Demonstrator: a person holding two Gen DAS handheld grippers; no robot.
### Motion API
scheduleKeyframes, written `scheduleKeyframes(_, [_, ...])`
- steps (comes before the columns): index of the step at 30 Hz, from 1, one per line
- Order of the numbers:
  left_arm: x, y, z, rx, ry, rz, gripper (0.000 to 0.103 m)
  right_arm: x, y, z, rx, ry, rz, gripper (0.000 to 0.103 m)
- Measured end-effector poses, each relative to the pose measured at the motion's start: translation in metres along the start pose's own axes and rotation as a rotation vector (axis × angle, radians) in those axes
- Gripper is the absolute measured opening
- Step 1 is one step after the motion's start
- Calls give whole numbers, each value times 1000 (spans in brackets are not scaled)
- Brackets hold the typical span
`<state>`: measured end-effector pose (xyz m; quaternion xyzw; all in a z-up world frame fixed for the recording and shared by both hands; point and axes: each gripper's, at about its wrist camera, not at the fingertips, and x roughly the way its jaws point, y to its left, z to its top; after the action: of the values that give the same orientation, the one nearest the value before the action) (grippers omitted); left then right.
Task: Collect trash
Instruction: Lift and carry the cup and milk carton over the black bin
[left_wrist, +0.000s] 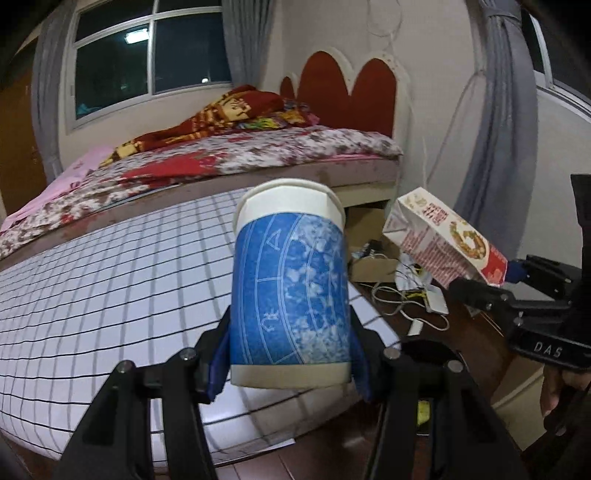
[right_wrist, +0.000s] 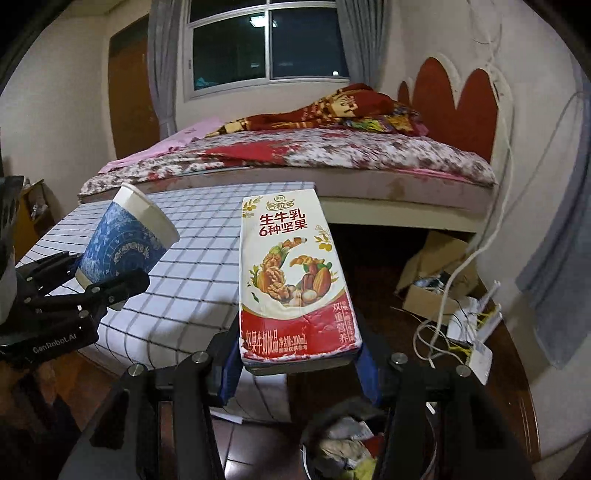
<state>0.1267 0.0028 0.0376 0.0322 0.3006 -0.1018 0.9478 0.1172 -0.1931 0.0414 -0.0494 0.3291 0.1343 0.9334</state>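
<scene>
My left gripper (left_wrist: 290, 365) is shut on a blue and white paper cup (left_wrist: 290, 284), held upright by its base above the checked table (left_wrist: 110, 295). The same cup (right_wrist: 125, 240) shows tilted at the left of the right wrist view, in the left gripper (right_wrist: 107, 284). My right gripper (right_wrist: 301, 363) is shut on a red and white milk carton (right_wrist: 291, 273), clamped at its lower end. That carton (left_wrist: 443, 240) appears at the right of the left wrist view, gripped by the right gripper (left_wrist: 506, 277). A trash bin (right_wrist: 347, 443) with wrappers inside sits on the floor just below the right gripper.
A bed (left_wrist: 221, 155) with a floral cover runs along behind the table. On the floor to the right lie a cardboard box (right_wrist: 428, 291), cables (right_wrist: 436, 332) and a white router (right_wrist: 476, 325). A person's hand (left_wrist: 561, 387) grips the right tool.
</scene>
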Motion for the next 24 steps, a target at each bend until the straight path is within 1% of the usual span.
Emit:
scheduleKeyframes(11, [12, -57, -8, 57, 27, -87, 55, -22, -43, -21, 37, -2, -72, 54])
scheduleKeyframes(19, [24, -89, -15, 88, 53, -143, 55, -27, -73, -44, 75, 37, -120, 54])
scheduleKeyframes(24, [36, -111, -27, 113, 90, -177, 55, -28, -91, -64, 97, 76, -156, 54])
